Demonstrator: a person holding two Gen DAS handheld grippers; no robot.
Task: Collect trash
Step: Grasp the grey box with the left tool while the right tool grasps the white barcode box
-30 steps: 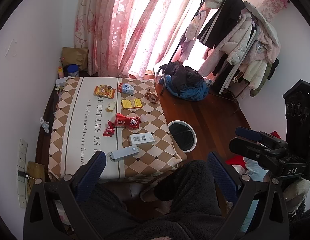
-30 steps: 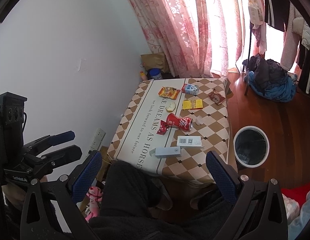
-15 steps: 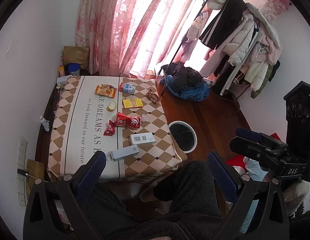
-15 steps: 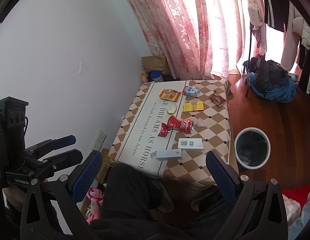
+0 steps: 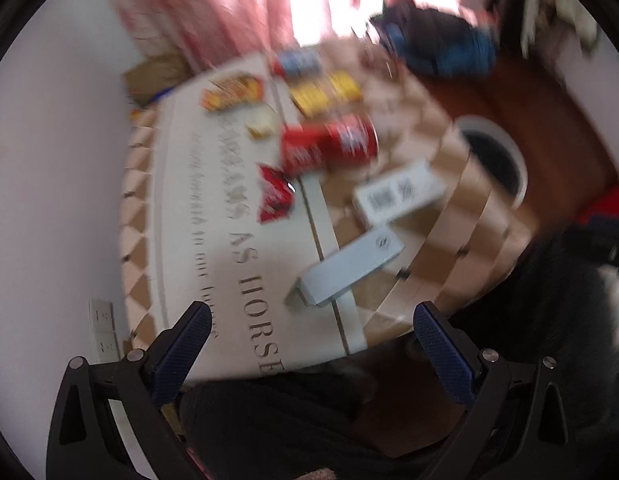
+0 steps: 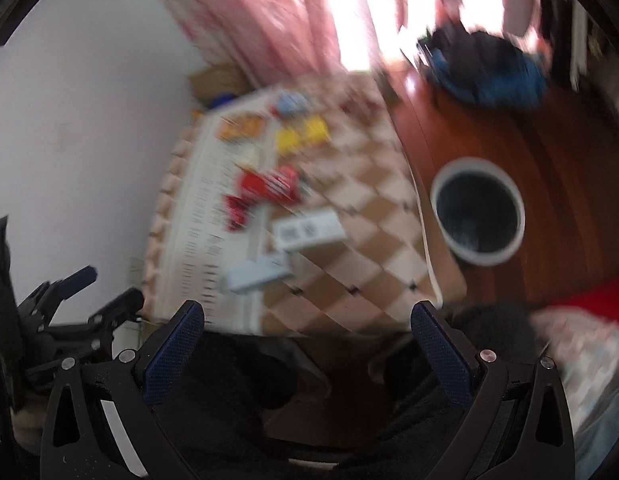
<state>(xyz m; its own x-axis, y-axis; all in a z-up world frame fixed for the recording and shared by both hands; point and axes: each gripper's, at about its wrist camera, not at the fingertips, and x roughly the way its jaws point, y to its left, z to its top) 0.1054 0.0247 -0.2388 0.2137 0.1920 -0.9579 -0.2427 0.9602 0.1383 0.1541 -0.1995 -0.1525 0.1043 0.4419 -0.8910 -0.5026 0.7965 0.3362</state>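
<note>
Both the left gripper (image 5: 311, 344) and right gripper (image 6: 307, 340) gape wide, holding nothing, now much nearer the table (image 5: 189, 216) than before. Litter, including a red can (image 5: 329, 142), lies there beside the bin (image 6: 478, 216). Cloth reads "AS HORSE".

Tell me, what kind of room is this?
Probably a room in someone's home, perhaps a bedroom: pink floral curtains over a bright window, a heap of clothes on the wooden floor, and a cloth-covered table strewn with snack wrappers beside a bin.
</note>
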